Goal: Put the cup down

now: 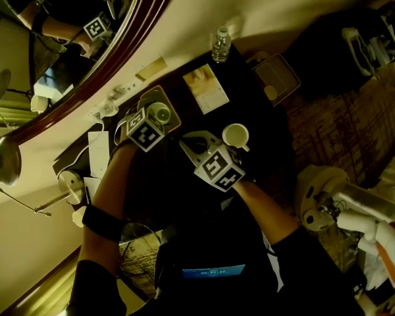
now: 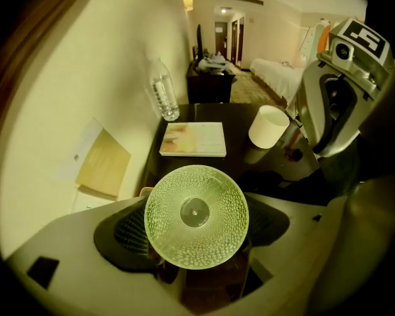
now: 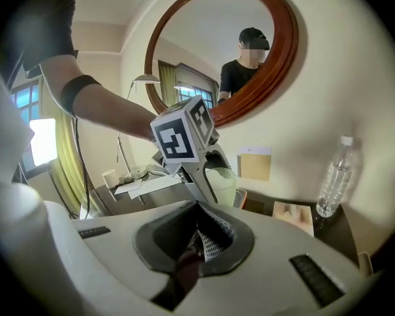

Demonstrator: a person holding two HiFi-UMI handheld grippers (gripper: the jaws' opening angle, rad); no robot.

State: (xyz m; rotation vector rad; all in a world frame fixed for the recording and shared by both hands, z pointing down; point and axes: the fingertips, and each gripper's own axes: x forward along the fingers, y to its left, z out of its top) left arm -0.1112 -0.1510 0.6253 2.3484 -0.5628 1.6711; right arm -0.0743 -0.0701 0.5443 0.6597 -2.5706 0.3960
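Your left gripper [image 1: 151, 120] is clenched on the glass cup [image 2: 196, 216]. In the left gripper view the cup's pebbled base faces the camera, with a dark pad pressing it at 9 o'clock and another at 3 o'clock. In the head view the glass cup lies at about 1 o'clock from that gripper's marker cube, over a tan-rimmed tray [image 1: 173, 110]. The light is dim, so I cannot tell whether it touches the tray.

Your right gripper [image 3: 201, 241] has its jaws pressed together with nothing between them.

A white cup [image 1: 236, 135] stands upright on the dark desk [image 1: 257, 117], at 1 o'clock from the right gripper and apart from it. A water bottle [image 1: 220, 43] stands at 12 o'clock by the wall, and a booklet [image 1: 207, 87] lies between the bottle and the white cup.
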